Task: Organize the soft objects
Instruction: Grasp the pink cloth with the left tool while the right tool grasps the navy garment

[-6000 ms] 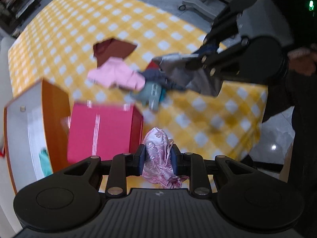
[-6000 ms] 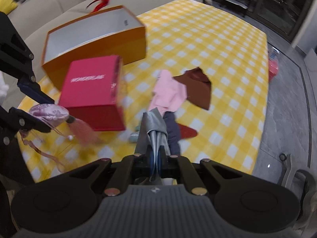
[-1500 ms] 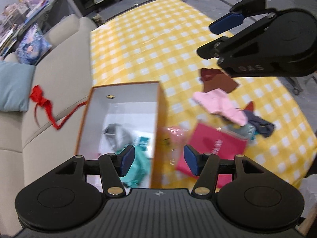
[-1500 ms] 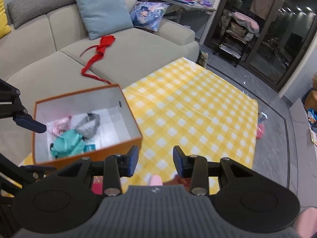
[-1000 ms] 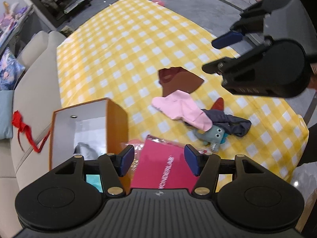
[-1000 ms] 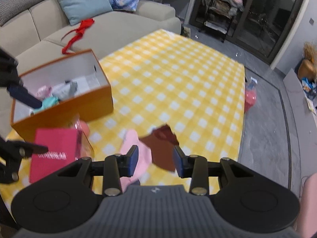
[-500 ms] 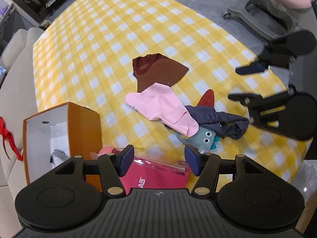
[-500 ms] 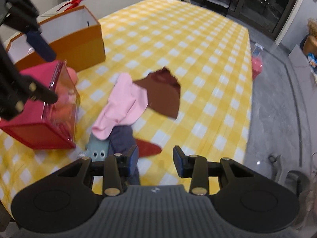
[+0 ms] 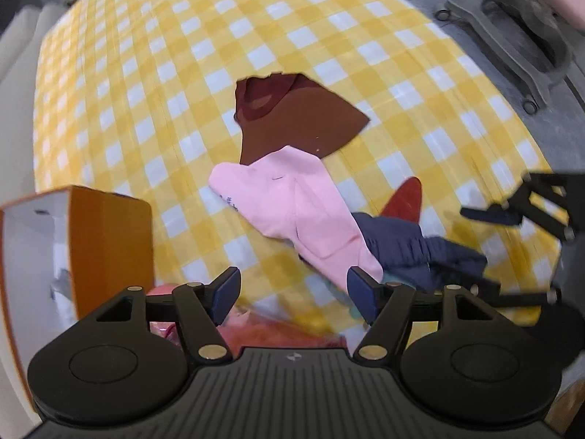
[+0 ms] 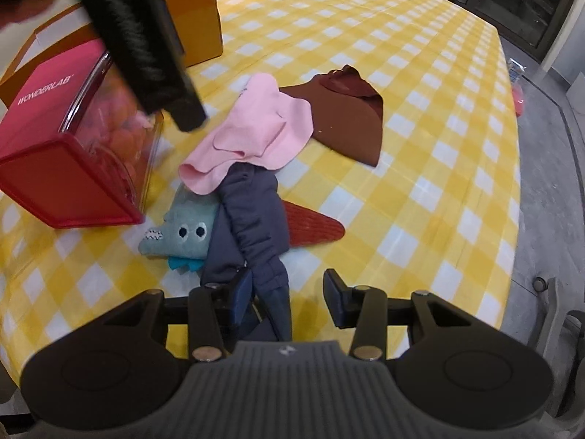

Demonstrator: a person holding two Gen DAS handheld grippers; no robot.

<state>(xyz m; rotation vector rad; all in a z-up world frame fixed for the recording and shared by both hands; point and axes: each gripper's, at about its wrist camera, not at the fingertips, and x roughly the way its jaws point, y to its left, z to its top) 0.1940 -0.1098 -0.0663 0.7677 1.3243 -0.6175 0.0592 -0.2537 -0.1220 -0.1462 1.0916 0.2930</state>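
A pile of soft things lies on the yellow checked tablecloth (image 10: 420, 84): a pink cloth (image 10: 256, 131), a brown cloth (image 10: 347, 117), a navy garment (image 10: 252, 226), a teal plush (image 10: 182, 226) and a red corduroy piece (image 10: 310, 226). My right gripper (image 10: 289, 292) hangs low over the near end of the navy garment, which lies between its jaws. The jaws are opening and the pads do not press it. My left gripper (image 9: 292, 291) points down over the tip of the pink cloth (image 9: 292, 205), its jaws opening with nothing held.
An orange box (image 9: 106, 241) stands at the left with soft items inside. A red box (image 10: 73, 153) with a clear wall and pink stuffing stands beside the pile. The table's edge (image 10: 512, 190) and grey floor are on the right.
Both grippers have come down from above the orange box to just over the pile. The jaws of both stand a little wider than before.
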